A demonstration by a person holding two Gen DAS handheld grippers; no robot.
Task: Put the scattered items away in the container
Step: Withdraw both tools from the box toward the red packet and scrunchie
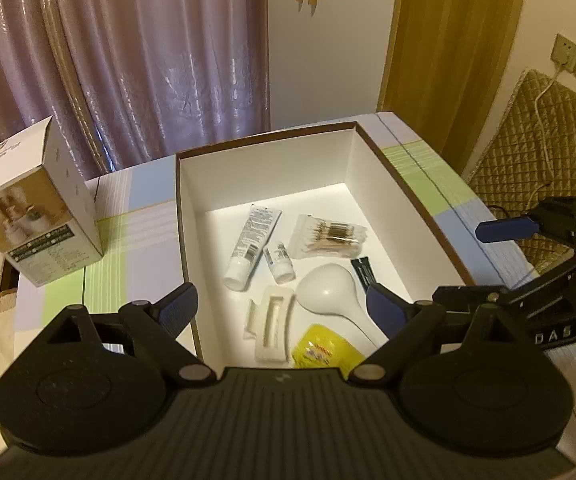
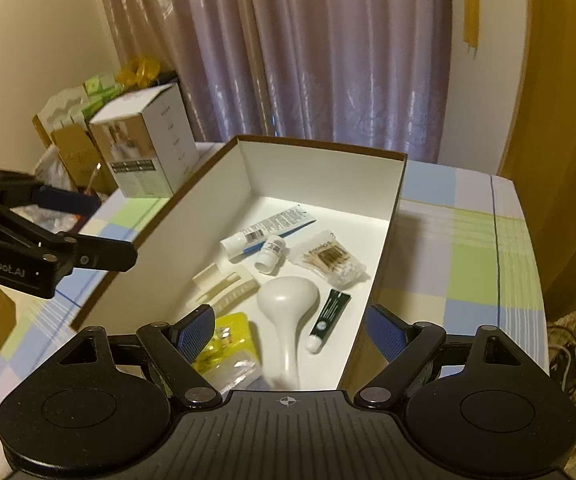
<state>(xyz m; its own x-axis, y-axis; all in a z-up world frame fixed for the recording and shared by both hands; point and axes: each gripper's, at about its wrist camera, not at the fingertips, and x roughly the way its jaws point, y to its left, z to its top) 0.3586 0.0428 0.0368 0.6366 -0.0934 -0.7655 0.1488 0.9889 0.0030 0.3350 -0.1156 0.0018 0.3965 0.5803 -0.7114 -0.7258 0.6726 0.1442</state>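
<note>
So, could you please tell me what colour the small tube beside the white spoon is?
Dark green with a white cap, clearest in the right wrist view.

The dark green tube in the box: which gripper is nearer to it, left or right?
Right. The right gripper hovers directly over the dark green tube; the left gripper hovers over the box's opposite side.

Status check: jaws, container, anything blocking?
Left gripper and right gripper open, empty, over the box. Tubes, swab packet, white spoon, yellow packet all inside. Product carton stands beside it; nothing blocking.
</note>
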